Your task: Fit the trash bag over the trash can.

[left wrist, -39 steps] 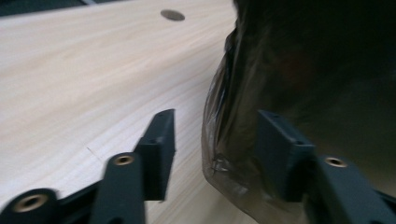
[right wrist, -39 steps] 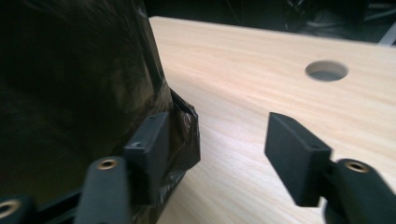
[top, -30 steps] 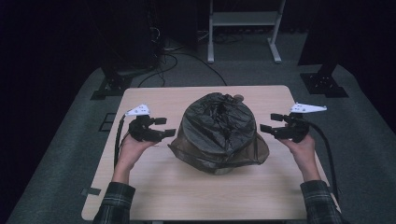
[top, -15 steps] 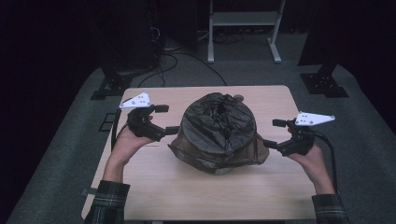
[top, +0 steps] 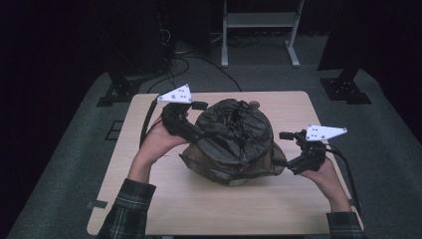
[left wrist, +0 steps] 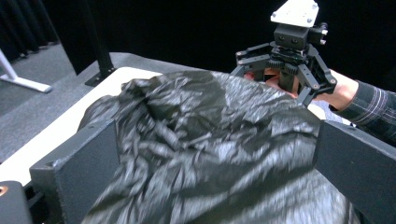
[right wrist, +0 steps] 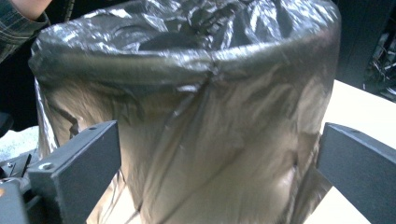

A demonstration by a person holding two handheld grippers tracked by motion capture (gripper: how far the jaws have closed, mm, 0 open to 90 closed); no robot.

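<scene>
A round bin covered by a crumpled black plastic bag [top: 234, 134] stands in the middle of the wooden table [top: 199, 209]. My left gripper [top: 201, 120] is raised at the bag's upper left. Its jaws have just been opening and stand wide, with the bag's top [left wrist: 187, 121] between them but not pressed. My right gripper [top: 281, 148] is low at the bag's right side. Its jaws have just been opening too, and they stand apart on either side of the bag's wall [right wrist: 187, 116] without touching it. From the left gripper view, the right gripper [left wrist: 285, 65] shows beyond the bag.
Behind the table a white stand [top: 259, 30] and loose cables [top: 184, 59] lie on the grey floor. Black floor bases sit at the back left [top: 119, 92] and back right [top: 346, 89]. The table's right edge is close to my right hand.
My left gripper has risen and moved in toward the bag's top. My right gripper has drawn back a little toward the person, along the bag's right side.
</scene>
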